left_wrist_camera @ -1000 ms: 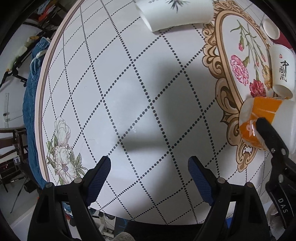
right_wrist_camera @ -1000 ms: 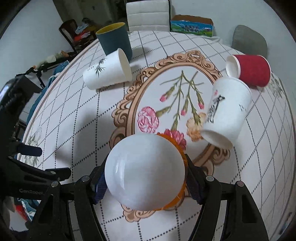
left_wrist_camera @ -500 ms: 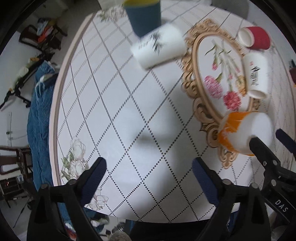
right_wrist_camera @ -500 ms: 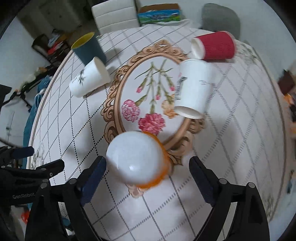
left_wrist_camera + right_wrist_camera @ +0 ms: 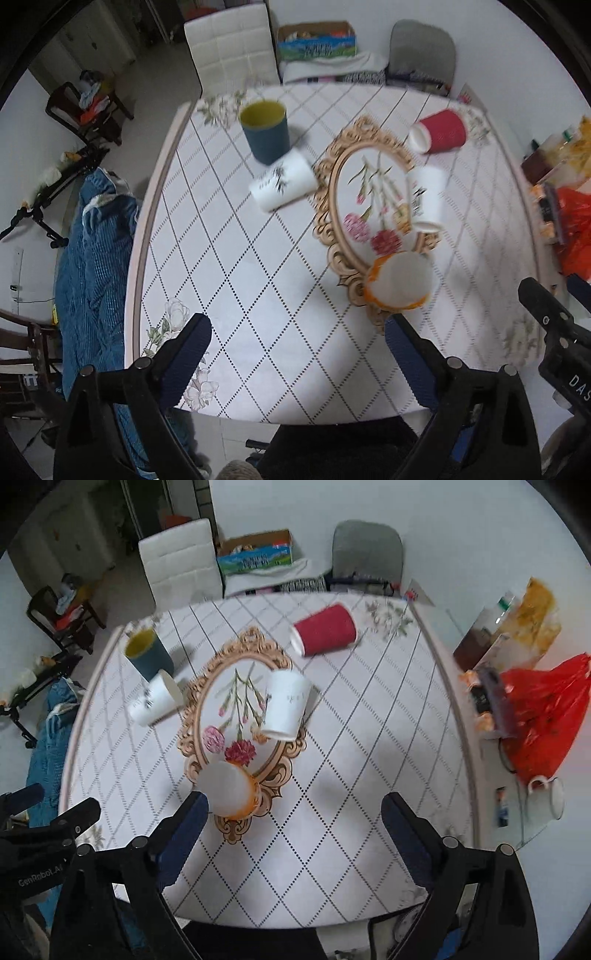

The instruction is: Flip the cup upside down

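Note:
An orange-and-white paper cup (image 5: pixel 229 790) stands upside down on the near end of the gold-framed flower print on the table; it also shows in the left wrist view (image 5: pixel 400 282). My right gripper (image 5: pixel 295 830) is open and empty, pulled back above the table's near edge, apart from the cup. My left gripper (image 5: pixel 299 354) is open and empty, high over the near left of the table (image 5: pixel 229 266).
A dark blue cup (image 5: pixel 147 655) stands upright at the far left. Two white paper cups (image 5: pixel 155 701) (image 5: pixel 286 705) and a red cup (image 5: pixel 325 629) lie on their sides. A red bag (image 5: pixel 543 716) and clutter sit at the right. Chairs stand beyond the table.
My right gripper opened and let go of the orange-and-white cup, which now stands upside down on the table. Both grippers rose and pulled back from the table.

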Available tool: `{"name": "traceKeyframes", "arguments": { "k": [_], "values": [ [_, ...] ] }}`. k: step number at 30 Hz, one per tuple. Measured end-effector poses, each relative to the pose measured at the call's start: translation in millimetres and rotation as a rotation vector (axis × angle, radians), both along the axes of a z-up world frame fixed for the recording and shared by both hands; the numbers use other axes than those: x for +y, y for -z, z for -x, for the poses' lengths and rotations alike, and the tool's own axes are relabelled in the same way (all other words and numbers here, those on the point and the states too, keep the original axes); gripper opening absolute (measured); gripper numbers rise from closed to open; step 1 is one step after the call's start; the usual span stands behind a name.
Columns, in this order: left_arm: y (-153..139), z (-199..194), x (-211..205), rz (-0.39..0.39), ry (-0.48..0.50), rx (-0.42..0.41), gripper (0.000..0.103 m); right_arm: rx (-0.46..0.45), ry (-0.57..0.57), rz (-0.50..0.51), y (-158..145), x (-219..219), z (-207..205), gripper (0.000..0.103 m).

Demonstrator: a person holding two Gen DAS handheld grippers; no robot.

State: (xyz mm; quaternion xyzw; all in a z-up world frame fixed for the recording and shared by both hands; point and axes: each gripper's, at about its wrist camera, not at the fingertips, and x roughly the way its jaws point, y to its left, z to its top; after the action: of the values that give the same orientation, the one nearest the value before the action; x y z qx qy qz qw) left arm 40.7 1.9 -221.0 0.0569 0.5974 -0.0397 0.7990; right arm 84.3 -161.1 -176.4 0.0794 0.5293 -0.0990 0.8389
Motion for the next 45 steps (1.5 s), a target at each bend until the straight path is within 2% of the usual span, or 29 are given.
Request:
{"name": "traceKeyframes", "arguments": {
  "k": [8,15,21,30,45],
  "values": [
    [-77.3,30.6,-5.2,0.049,-0.012,-0.088,0.096,-0.059,-0.023,0.005,-76.7,-5.4,34.9,0.097],
    [-118.4,50.9,-10.4,0.060,-0.012,-0.115,0.096,-0.093,-0.048,0.008,-129.4,-5.9,68.9,0.097],
    [-143.2,61.0,-13.1,0.074,-0.021,-0.113,0.096,-0.118,-0.059,0.005,-158.9,-8.2,84.3,0.097],
    [-154.9,67.6,-24.4,0.060,-0.009,-0.091,0.096,-0.116,-0.052,-0.011,-180.7,-20.4,90.1,0.097],
    [-157.3,69.6,-30.6,0.045,-0.018,-0.090,0.096,-0.090,-0.052,-0.004,-180.0,-26.9,86.4,0.097]
  ]
}}
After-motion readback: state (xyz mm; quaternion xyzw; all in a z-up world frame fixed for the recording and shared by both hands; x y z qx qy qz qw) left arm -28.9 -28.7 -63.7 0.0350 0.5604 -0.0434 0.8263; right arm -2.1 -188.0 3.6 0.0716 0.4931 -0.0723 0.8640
